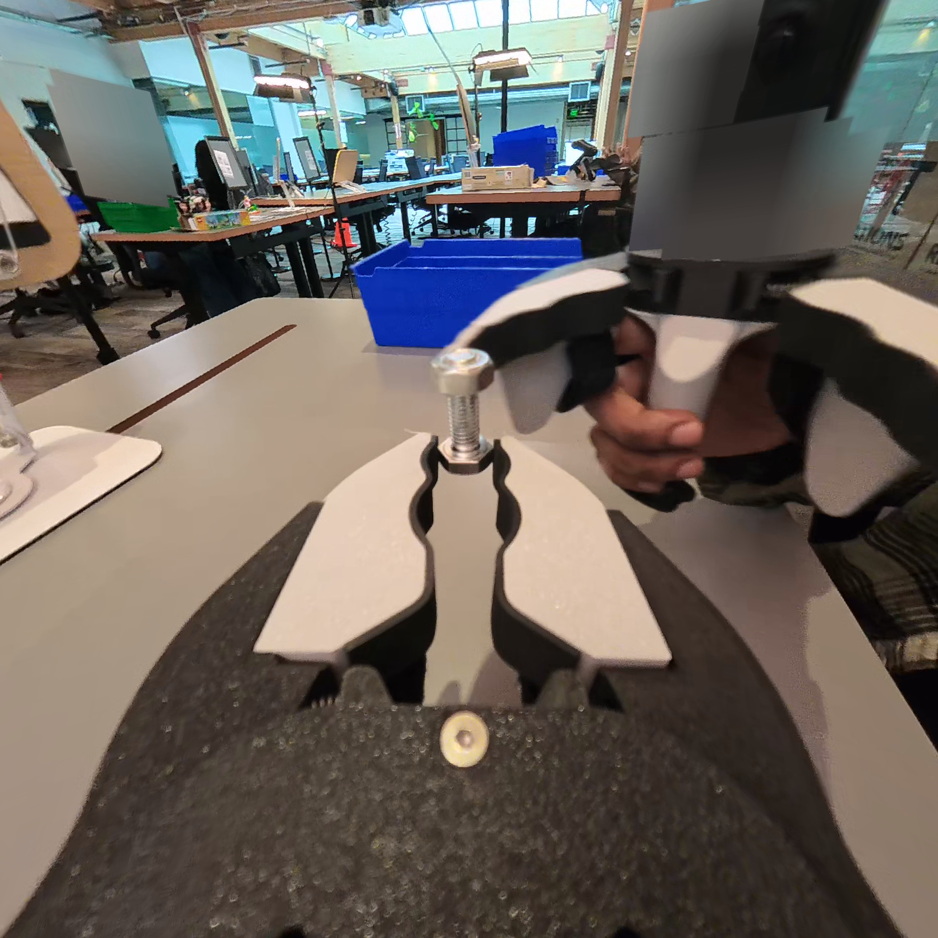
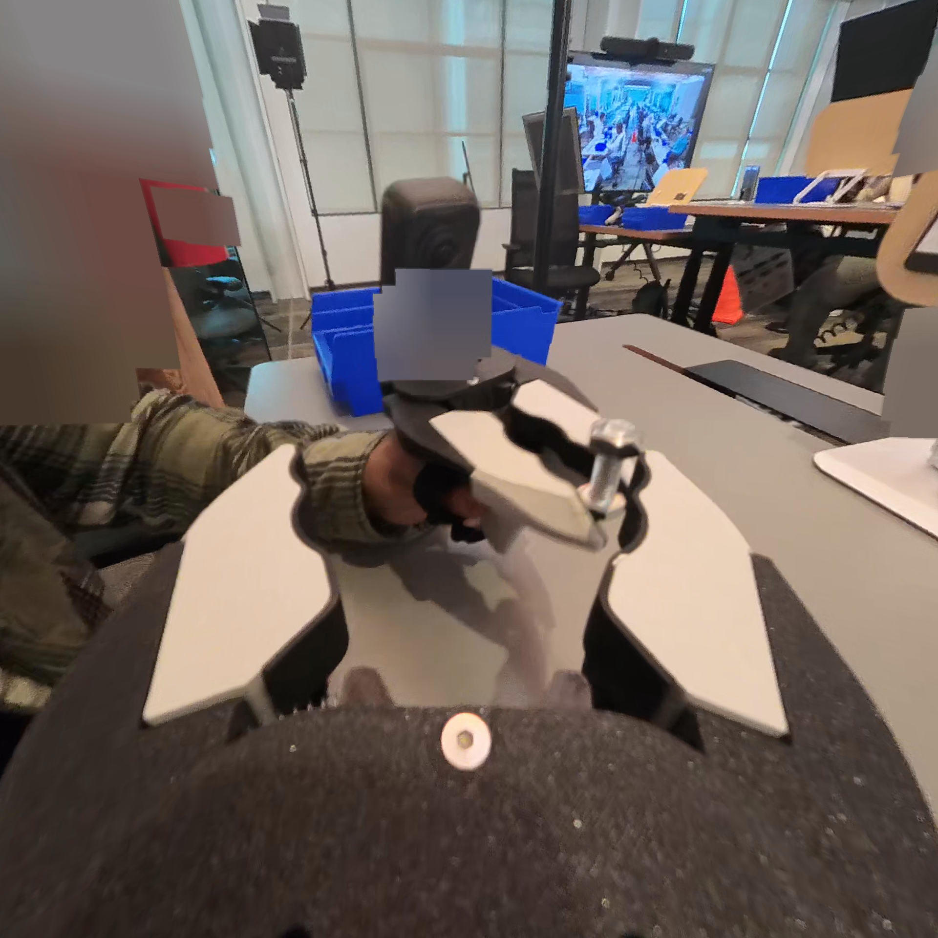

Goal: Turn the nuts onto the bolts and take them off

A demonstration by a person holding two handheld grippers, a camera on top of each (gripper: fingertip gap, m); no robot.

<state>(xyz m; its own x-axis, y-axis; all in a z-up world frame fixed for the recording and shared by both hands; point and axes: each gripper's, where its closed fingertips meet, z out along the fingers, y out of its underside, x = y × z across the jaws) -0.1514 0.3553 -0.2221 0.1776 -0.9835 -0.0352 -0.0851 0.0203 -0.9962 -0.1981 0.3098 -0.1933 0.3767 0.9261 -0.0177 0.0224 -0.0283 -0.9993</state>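
Both grippers are working over a grey table (image 1: 254,507): the left gripper (image 1: 464,459) is sitting low over the tabletop with its fingers drawn in and clenched on a hex nut (image 1: 464,457), while the right gripper (image 2: 467,500) is standing spread wide, gripping nothing. Behind them, at the far edge of the table, blue bins (image 1: 457,294) are sitting nested one inside another; whether anything is lying in them cannot be told, since the left wrist view is looking at them from low down and a blurred patch is covering part of them in the right wrist view. Rising from the nut is a bolt (image 1: 463,401), standing upright with its hex head on top and its threaded shank passing down into the nut, so the nut is sitting at the lower end of the thread, between the left gripper's white fingertips (image 1: 401,472). In the left wrist view one finger of the right gripper is reaching in from the right, and its tip is lying just beside the bolt head, perhaps touching it; motion blur is making that contact hard to judge. In the right wrist view the bolt is appearing close against the inner edge of the right-hand finger, tilted slightly. A hand (image 1: 655,446) is wrapping the right gripper's handle, and a plaid sleeve (image 2: 203,457) is partly hiding the left gripper's handle. At the table's side, a white pad (image 1: 76,472) is lying cut off by the frame.
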